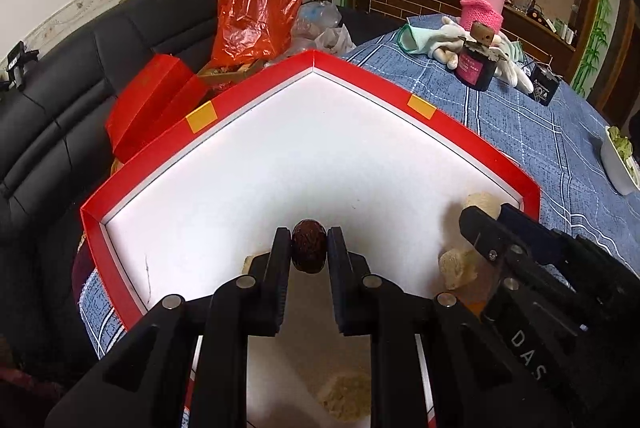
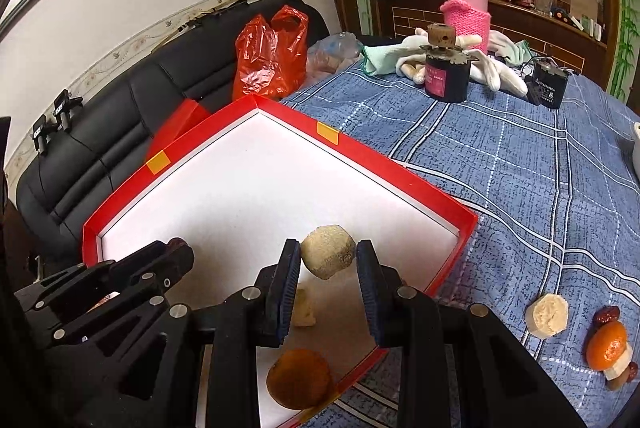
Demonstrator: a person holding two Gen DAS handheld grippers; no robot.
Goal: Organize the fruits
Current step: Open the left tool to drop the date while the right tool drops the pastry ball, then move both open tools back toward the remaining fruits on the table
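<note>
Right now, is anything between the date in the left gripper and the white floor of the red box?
Nothing visible. The left gripper holds the dark date above the bare white floor of the red box. The pale fruit pieces lie off to the side, near the right gripper.

A black leather sofa (image 2: 100, 148) runs along the white wall; on it slumps a crumpled orange-red plastic bag (image 2: 272, 56); over on the blue checked cloth of the bench (image 2: 520, 168) stands a dark jar with a pink label (image 2: 446, 76); white cotton gloves (image 2: 496, 68) lie just behind it; a pink knitted-sleeved bottle (image 2: 466, 12) rises beyond; a small black battery box (image 2: 546, 84) sits nearby.
</note>
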